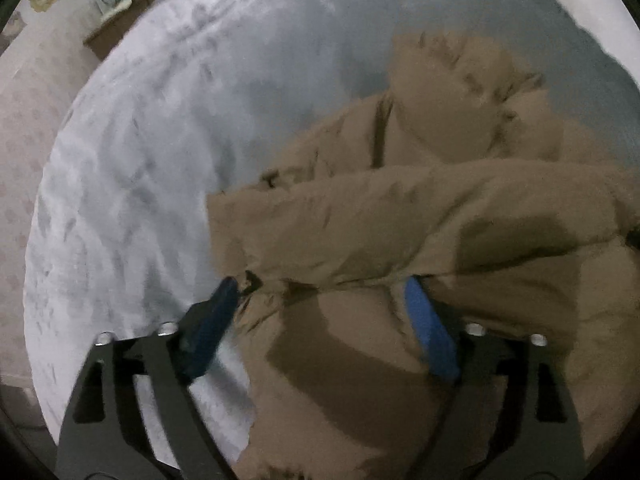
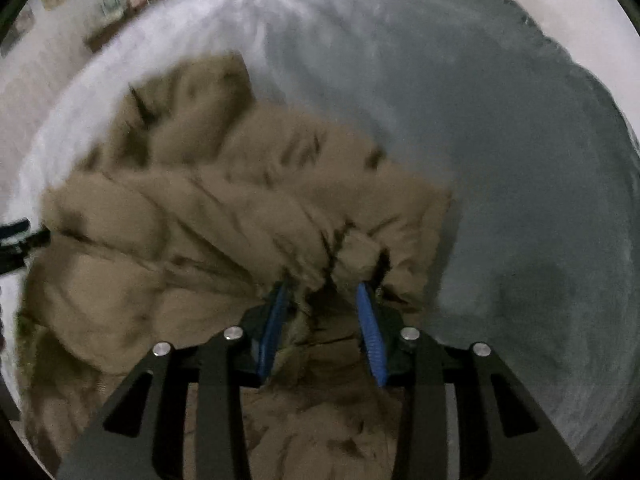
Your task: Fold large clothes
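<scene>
A tan puffy jacket (image 1: 420, 208) lies crumpled on a pale grey bed cover (image 1: 160, 140). In the left wrist view my left gripper (image 1: 322, 288) is open wide and points steeply down. It straddles the jacket's near left edge, and its blue fingertips (image 1: 224, 300) stand apart from the cloth. In the right wrist view the jacket (image 2: 180, 208) fills the left half. My right gripper (image 2: 323, 286) is shut on a bunched fold of the jacket's right side, with cloth pinched between its blue pads (image 2: 370, 328).
The bed cover (image 2: 520, 160) stretches bare to the right of the jacket. Off the bed's left edge is a patterned floor (image 1: 24, 128). A wooden cabinet (image 1: 116, 28) with green cloth on it stands at the far left. A dark part of the other gripper (image 2: 16, 236) shows at the left rim.
</scene>
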`<state>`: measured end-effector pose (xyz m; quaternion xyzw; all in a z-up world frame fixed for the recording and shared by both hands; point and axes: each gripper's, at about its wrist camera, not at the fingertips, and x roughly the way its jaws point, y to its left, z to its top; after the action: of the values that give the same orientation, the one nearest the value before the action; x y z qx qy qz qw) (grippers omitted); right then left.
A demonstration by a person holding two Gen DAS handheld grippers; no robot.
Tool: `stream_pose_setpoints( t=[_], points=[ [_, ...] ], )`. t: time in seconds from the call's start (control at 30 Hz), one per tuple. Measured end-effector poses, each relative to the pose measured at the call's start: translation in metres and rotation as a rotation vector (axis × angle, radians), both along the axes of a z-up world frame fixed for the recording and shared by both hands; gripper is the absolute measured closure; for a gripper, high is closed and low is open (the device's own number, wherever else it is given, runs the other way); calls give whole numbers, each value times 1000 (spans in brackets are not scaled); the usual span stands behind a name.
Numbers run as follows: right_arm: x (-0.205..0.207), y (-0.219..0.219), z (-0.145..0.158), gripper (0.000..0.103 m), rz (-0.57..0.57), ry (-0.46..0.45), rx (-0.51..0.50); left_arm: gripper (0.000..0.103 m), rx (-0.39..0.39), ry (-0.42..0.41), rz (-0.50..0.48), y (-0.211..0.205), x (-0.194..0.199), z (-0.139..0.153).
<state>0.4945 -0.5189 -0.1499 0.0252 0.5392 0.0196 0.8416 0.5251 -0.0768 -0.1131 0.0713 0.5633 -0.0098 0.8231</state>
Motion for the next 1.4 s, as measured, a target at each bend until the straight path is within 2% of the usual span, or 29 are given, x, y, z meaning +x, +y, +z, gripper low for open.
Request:
stream_pose_setpoints(
  t=[0.03, 0.13, 0.2, 0.23, 0.3, 0.37, 0.4, 0.67, 0.83, 1.03, 1.1, 1.2, 1.27, 1.33, 1.4],
  points=[
    [-4, 0, 14, 65, -5, -42, 13, 8, -18, -33, -4, -3, -5, 13],
    [-2, 4, 35, 65, -14, -101, 86, 8, -59, -52, -24, -18, -11, 27],
    [9, 17, 32, 65, 1, -89, 89, 9, -90, -31, -37, -28, -8, 25],
    [14, 25, 26, 65, 10, -78, 69, 11, -76, -18, -43, -37, -4, 19],
    [30, 33, 7, 65, 14, -30, 74, 30, -49, 26, -41, -50, 5, 3],
    [36, 35, -12, 66, 0, 8, 67, 57, -71, 77, -35, -60, 12, -13],
    [36, 39, -18, 67, -1, 22, 55, 59, -80, 92, -33, -61, 16, -18],
    [51, 55, -58, 69, 35, 103, -27, 58, -52, 132, -56, -81, 37, -53],
    [56, 63, -72, 68, 43, 119, -62, 58, -14, 133, -68, -96, 42, -67],
    [58, 67, -74, 67, 47, 124, -62, 58, -19, 132, -51, -96, 40, -74],
    [61, 67, -71, 67, 49, 129, -45, 58, -19, 120, -55, -90, 35, -80],
    [62, 58, -62, 67, 47, 147, -6, 58, 1, 99, -65, -85, 22, -64],
    [53, 49, -41, 67, 31, 99, 37, 59, -17, 75, -37, -79, 10, -46],
    [34, 44, -11, 67, 24, 3, 92, 59, -61, 36, -13, -71, -6, -25],
    [12, 41, 6, 67, 27, -46, 115, 59, -66, 14, -1, -65, -20, -14]
  ],
)
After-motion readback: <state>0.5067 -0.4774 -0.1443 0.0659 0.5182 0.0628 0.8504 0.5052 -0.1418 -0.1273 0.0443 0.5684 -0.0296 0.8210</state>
